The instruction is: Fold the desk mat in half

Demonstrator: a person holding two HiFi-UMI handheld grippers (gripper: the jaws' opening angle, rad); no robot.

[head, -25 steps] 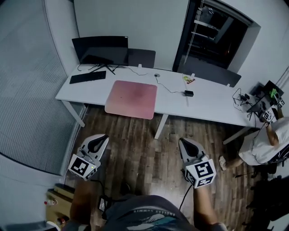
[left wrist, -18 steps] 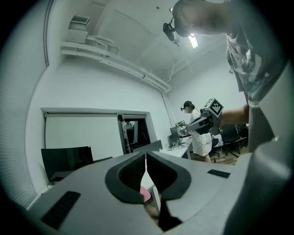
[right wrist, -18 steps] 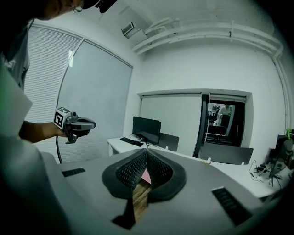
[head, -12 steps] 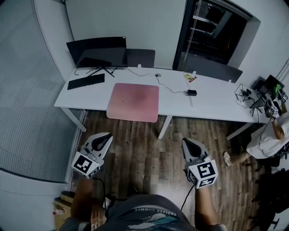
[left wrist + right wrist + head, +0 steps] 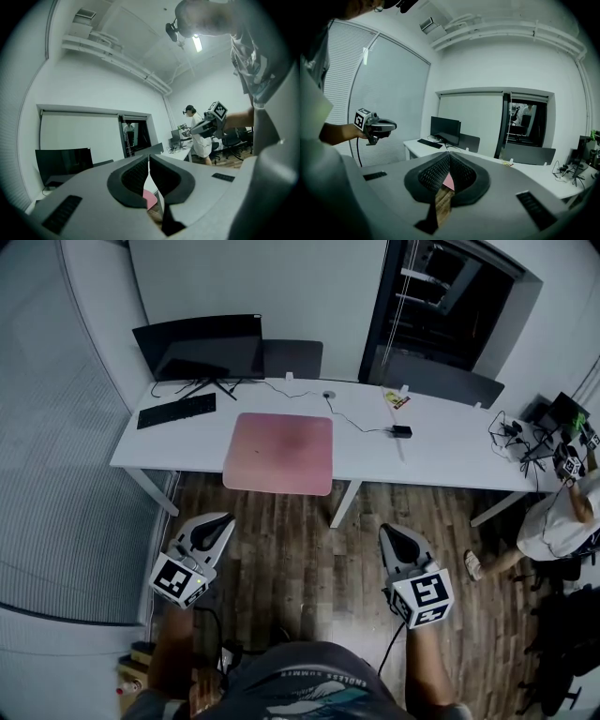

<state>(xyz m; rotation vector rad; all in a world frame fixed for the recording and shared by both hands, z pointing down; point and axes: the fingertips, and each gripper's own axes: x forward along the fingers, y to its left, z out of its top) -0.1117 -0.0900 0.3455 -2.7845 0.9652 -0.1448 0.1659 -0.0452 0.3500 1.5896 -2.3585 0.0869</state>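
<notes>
The pink desk mat [image 5: 279, 453] lies flat and unfolded on the long white desk [image 5: 441, 456], its front edge hanging slightly over the desk's edge. Both grippers are held over the wooden floor, well short of the desk. My left gripper [image 5: 225, 519] is shut and empty, pointing toward the mat's left side. My right gripper [image 5: 385, 530] is also shut and empty, to the right of the mat. Below the shut tips of the left gripper [image 5: 149, 158], a sliver of the mat [image 5: 151, 199] shows. The right gripper [image 5: 449, 156] likewise shows the mat [image 5: 448, 180] between its pads.
A monitor [image 5: 202, 345] and a keyboard [image 5: 176, 411] stand on the desk left of the mat. A cable runs to a black adapter [image 5: 400, 431] on the right. A person [image 5: 555, 521] sits at another desk at the far right.
The head view has shifted slightly, so the desk sits a little lower and more centred. Both grippers stay shut and hover in much the same place.
</notes>
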